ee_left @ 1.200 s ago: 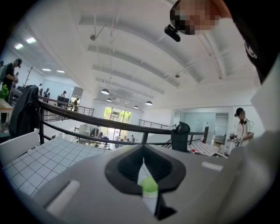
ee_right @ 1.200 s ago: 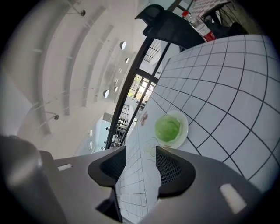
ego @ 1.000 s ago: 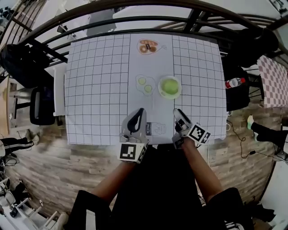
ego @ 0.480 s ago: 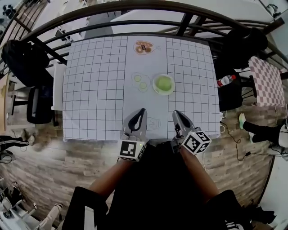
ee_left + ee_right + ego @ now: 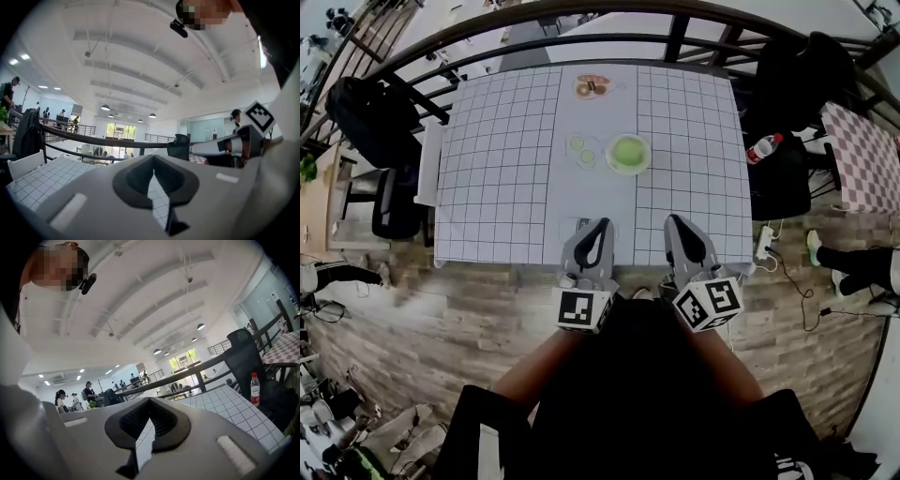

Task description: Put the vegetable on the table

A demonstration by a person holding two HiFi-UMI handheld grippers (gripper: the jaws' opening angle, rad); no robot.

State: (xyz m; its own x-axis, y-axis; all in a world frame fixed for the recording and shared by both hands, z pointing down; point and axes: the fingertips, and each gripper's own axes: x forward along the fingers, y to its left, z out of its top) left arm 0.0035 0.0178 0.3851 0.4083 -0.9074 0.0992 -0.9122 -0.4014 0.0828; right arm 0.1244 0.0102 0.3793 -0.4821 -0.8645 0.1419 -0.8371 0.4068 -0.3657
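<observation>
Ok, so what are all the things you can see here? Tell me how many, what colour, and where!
table: one, white cloth with a dark grid, middle of the head view
bowl: one, green, something green inside, middle of the table
round slices: two, pale green, just left of the bowl
brown items: a small cluster, brown and orange, far edge of the table; too small to tell what
bottle: one, clear with a red label, off the table's right side
railing: one, dark, beyond the table
left gripper: one, grey, near table edge, shut, empty
right gripper: one, grey, near table edge, shut, empty
forearms: two, bare, behind the grippers
</observation>
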